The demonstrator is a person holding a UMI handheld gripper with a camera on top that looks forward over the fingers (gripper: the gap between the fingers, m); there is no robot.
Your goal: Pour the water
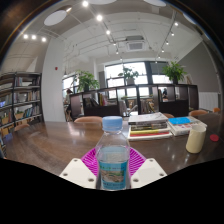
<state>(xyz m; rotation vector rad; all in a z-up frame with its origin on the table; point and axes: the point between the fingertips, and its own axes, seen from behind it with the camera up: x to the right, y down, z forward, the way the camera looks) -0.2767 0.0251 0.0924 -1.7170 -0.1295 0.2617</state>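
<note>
So the claw [113, 168] has the bottle [113, 152] clamped, pink pads [91, 160] pressing on both sides of it. The bottle is clear plastic with a light blue cap and a blue label, standing upright between the fingers, over the near edge of the brown table [50, 145]. Off to the right, beyond the fingers, there's a white cup [196, 137] sitting on the table, well apart from the bottle. Behind the bottle is a stack of books [150, 125], with a blue one [183, 125] just beside the stack. Bookshelf [18, 100] on the left, plants [128, 73] by the windows farther back.
</note>
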